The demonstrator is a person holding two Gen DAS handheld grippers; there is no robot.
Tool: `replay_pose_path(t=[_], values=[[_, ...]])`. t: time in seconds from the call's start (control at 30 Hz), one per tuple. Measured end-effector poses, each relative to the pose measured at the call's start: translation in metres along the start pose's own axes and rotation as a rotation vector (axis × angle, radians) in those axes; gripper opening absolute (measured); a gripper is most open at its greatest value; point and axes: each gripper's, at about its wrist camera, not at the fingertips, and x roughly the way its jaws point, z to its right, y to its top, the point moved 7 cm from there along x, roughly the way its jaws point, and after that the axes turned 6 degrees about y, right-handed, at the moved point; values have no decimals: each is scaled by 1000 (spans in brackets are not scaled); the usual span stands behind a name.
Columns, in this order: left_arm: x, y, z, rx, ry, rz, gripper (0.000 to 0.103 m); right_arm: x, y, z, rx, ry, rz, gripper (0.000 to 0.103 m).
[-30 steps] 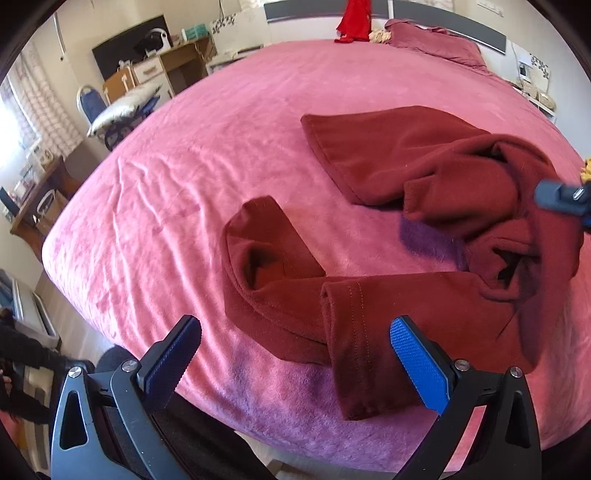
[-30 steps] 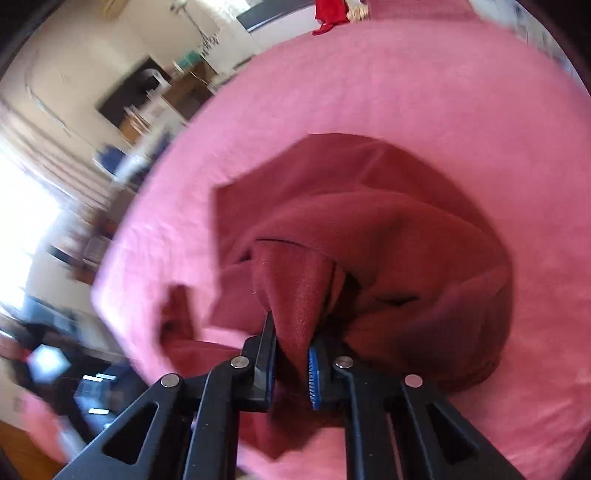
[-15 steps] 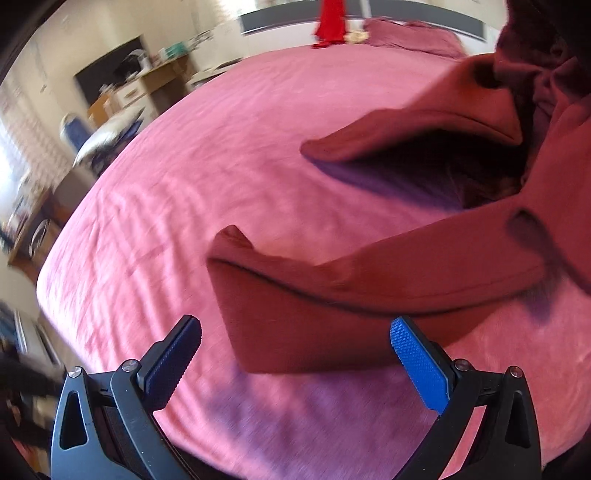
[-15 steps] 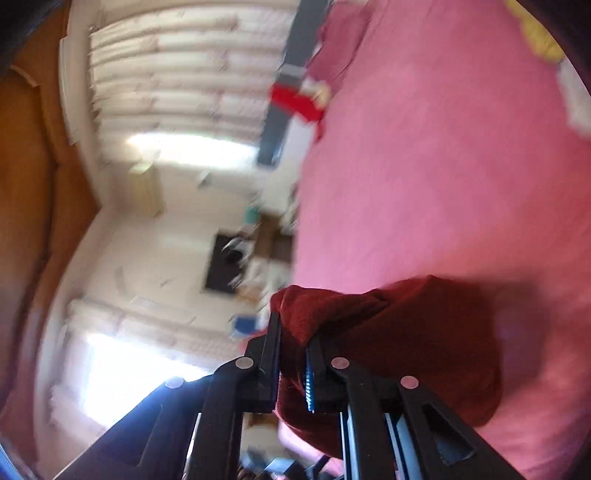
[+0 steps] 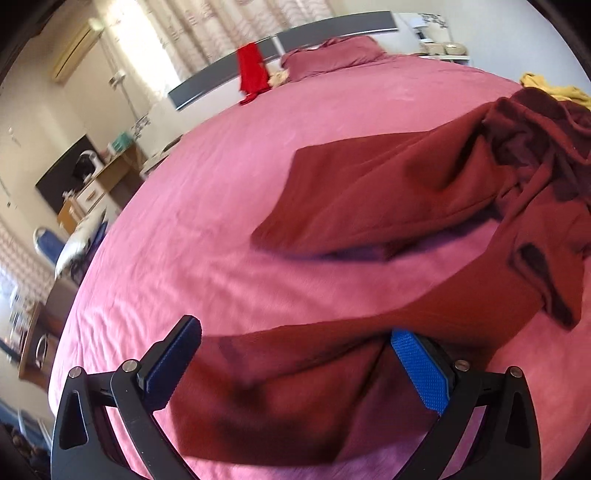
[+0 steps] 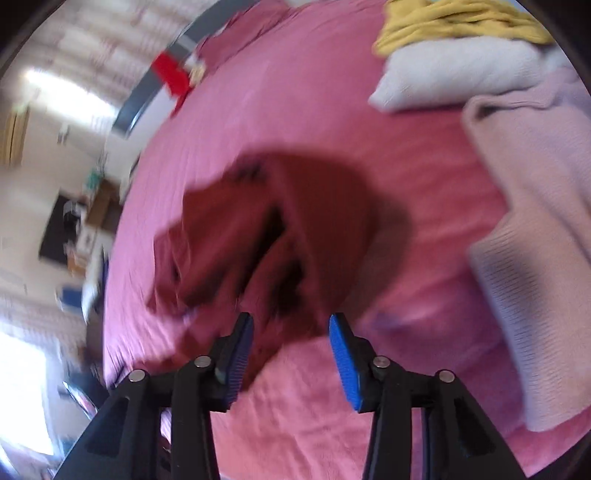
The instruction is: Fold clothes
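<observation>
The right gripper (image 6: 291,347) is opening, its blue pads apart with the dark red garment (image 6: 273,236) lying loose between them on the pink bedspread (image 6: 388,424). The left gripper (image 5: 295,363) stands wide over a sleeve, not pressing it. Only the right view shows a pale pink sweater (image 6: 535,229); only the left shows the headboard (image 5: 332,29) sharply.

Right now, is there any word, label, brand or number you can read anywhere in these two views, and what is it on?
None can be read.
Dark red garment: no tag or print shows.
Folded pile, yellow, white and pale pink: no lettering shows.
Desk clutter by the wall: too small and blurred to read.
</observation>
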Motion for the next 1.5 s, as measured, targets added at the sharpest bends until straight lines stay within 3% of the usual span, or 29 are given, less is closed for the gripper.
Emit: replay_pose_path(t=[0.1,0.2,0.23,0.27,0.3,0.47,0.53,0.6,0.7,0.83,0.97,1.1,1.23,1.37,1.43,1.5], values=[[20,-2,22,70,15,-16,103,21,7,15,13,-85,-16,44],[22,-6,24,10,27,58,103,44,17,39,145,-98,-33,46],[22,-6,23,4,22,59,103,47,20,43,182,-76,-29,41],[23,-6,23,-1,13,52,103,47,23,46,213,-36,-18,24],[24,-6,22,-12,-2,40,103,45,26,46,253,31,-9,15],[30,-11,14,-87,-93,-13,103,-12,45,33,400,446,131,11],[35,-13,9,-121,-143,-47,103,-49,55,26,411,583,197,3],[40,-17,4,-160,-199,-78,103,-94,67,17,388,704,286,3],[42,-22,2,-163,-257,-99,103,-150,82,6,270,650,361,3],[38,-26,-3,-97,-264,-90,103,-179,74,-2,166,513,389,4],[34,-38,-23,-49,-262,-103,103,-202,61,-11,195,621,456,4],[31,-58,-45,-15,-239,-112,103,-247,75,-21,138,670,558,4],[26,-84,-73,-48,-249,-160,103,-293,96,-46,67,709,617,4],[13,-99,-95,-117,-261,-233,103,-303,133,-118,-40,717,558,4],[-1,-101,-104,-134,-245,-224,103,-290,145,-175,-124,719,502,4],[-21,-98,-110,-132,-240,-174,103,-266,159,-261,-243,733,414,4]])
